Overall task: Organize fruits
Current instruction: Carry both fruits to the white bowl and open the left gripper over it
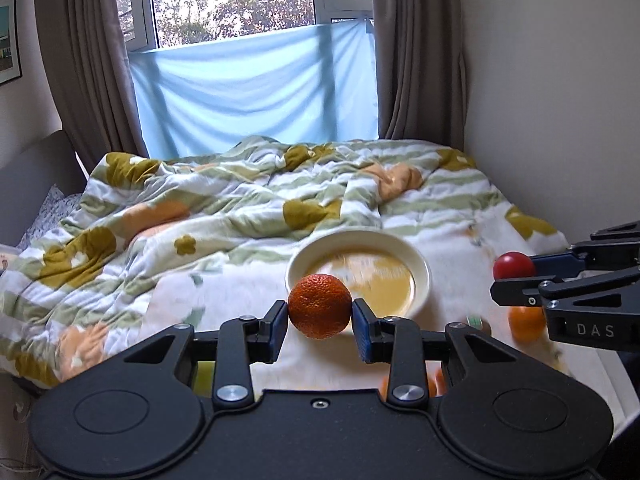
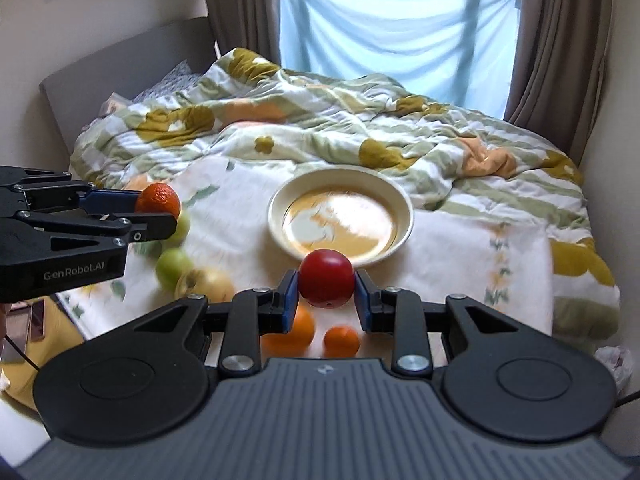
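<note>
The left gripper [image 1: 320, 312] holds a rough dark-orange round mandarin [image 1: 319, 306] between its fingers, the right gripper [image 2: 326, 286] a smooth red round fruit [image 2: 327, 279]. Both hang near the empty cream ceramic bowl [image 2: 404, 220] at 12 o'clock. Released too early, a fruit may roll off the soft flowered quilt [image 2: 480, 264].

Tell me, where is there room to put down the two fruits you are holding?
The bowl is empty, so both the dark orange in the left gripper and the red fruit in the right gripper fit there. The flat bedspread right of the bowl is bare too. It is crowded left, by the green apples and yellow apple, and near, by the oranges.
</note>
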A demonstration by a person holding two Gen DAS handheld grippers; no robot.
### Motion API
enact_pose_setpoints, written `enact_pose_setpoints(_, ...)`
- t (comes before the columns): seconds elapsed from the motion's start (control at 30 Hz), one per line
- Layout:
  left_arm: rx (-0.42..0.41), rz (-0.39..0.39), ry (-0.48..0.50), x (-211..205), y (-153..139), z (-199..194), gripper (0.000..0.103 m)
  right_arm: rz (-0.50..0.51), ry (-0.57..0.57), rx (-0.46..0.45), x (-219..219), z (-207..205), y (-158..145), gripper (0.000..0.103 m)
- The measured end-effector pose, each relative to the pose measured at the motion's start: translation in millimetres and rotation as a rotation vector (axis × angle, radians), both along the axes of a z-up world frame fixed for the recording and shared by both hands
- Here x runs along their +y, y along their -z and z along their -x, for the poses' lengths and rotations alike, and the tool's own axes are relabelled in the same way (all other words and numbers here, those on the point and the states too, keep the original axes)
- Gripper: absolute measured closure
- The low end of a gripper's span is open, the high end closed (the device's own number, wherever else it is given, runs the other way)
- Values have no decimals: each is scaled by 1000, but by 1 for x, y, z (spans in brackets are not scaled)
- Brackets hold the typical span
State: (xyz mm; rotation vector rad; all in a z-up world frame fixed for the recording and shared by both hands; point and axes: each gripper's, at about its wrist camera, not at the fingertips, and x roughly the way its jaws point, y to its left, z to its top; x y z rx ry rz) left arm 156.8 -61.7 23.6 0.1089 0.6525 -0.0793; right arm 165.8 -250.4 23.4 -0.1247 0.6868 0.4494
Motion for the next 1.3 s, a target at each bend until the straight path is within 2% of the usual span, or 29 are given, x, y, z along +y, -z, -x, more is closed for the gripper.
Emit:
enact_pose_setpoints(0.13, 18, 14, 10, 2, -4, -38, 65, -14, 18, -2, 0, -32, -10, 58)
enact_pose_setpoints(0.3, 53, 13, 41, 1, 7, -86, 65, -10, 28, 1, 7, -74, -6, 58)
enact_pose_setpoints(0.77, 222, -1, 120, -15, 75, -212, 64, -32, 118, 98, 16, -187, 47, 58)
enact_pose_setpoints(1.0, 286, -10, 163, -22, 108, -248, 64, -44, 166, 155, 10, -216, 70, 58)
enact_pose_setpoints(1.17, 312, -13, 199, -26, 120, -259, 64, -41, 189, 179, 6, -226, 80, 58)
enact_pose_setpoints(1.2, 313, -13, 204, -26, 121, -259, 62, -41, 194, 183, 6, -227, 81, 58)
enact_pose_setpoints(1.23, 312, -16, 204, -27, 121, -259, 46, -42, 199, 186, 6, -228, 81, 58)
enact_pose_setpoints(1.27, 305, -19, 204, -27, 120, -258, 20, -43, 203, 188, 4, -228, 82, 58)
enact_pose_setpoints(1.3, 287, -22, 205, -27, 117, -255, 10, -43, 208, 188, 3, -229, 82, 58)
